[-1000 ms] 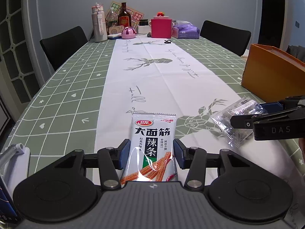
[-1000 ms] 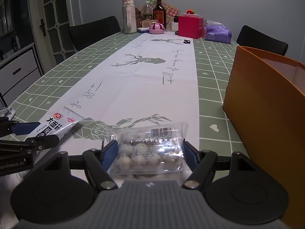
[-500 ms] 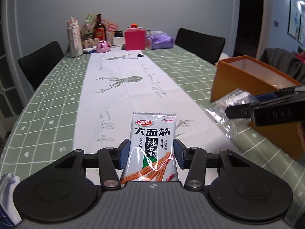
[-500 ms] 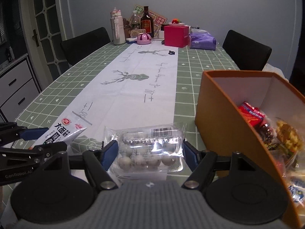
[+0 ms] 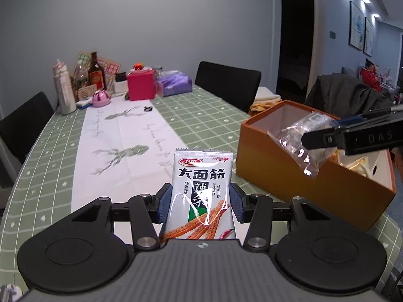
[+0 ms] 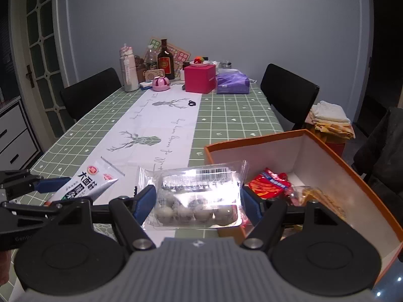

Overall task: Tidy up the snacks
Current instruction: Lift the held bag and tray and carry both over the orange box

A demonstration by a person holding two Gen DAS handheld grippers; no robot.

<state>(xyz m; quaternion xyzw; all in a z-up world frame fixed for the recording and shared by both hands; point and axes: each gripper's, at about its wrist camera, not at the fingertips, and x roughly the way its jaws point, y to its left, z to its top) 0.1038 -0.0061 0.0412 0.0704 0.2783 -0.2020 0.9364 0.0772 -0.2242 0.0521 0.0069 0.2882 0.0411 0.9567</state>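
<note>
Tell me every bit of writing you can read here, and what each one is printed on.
"大面筋" and "辣条": on the white snack packet held in the left gripper.
"DAS": on the side of the right gripper, seen from the left camera.
"Genrobo", cut off: on the left gripper's side, seen from the right camera.
Unreadable: the packet's red logo and small print, the barcode on the clear egg tray, the red packet in the orange box, the far bottle labels.

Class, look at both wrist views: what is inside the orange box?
Inside the orange box: a red snack packet and yellowish snacks on its white floor. The clear egg pack in the right gripper covers the near corner, so anything there is hidden.
</note>
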